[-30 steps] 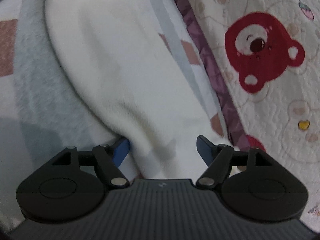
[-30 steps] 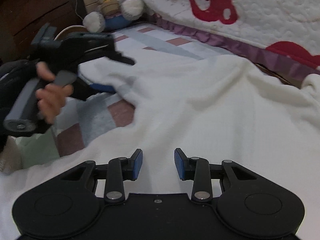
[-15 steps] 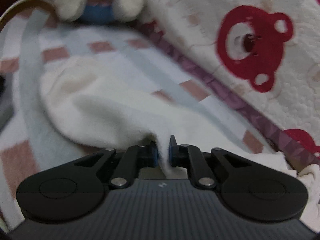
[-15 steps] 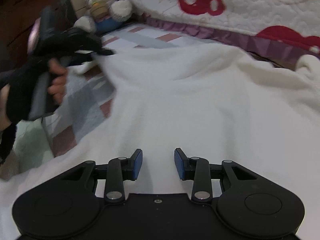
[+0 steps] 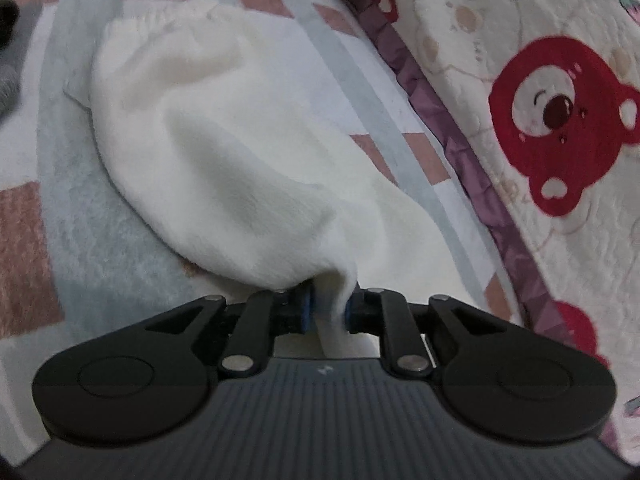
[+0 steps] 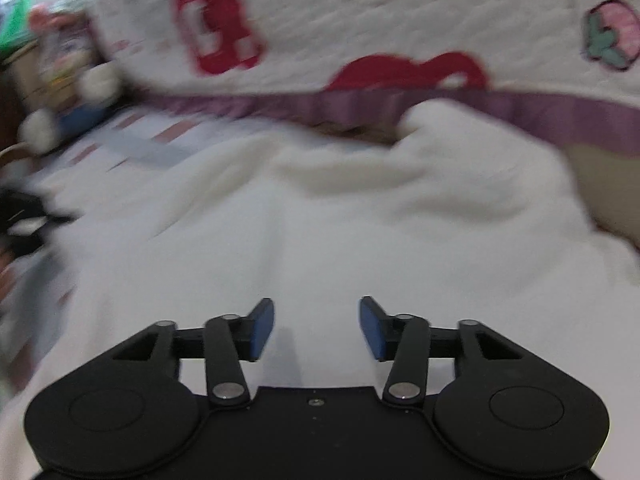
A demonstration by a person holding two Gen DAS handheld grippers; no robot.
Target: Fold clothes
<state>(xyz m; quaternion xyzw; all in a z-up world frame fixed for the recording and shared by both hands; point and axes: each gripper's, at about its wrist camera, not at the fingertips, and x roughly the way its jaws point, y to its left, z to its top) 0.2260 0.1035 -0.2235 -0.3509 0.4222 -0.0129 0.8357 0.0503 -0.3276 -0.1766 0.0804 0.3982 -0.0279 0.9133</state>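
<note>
Left tool (image 5: 327,312) opening around white fleece (image 5: 224,168); right tool (image 6: 317,328) opening, empty.

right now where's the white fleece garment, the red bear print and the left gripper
white fleece garment (image 5: 224,168), left wrist view, on the bunched sleeve
red bear print (image 5: 560,120), left wrist view, on the bear's face
left gripper (image 5: 328,314), left wrist view, between its fingertips, fabric pinched there

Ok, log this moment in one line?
left claw: pinching white fleece garment, jaws easing open | right claw: empty, opening over garment | fold: not yet made
</note>
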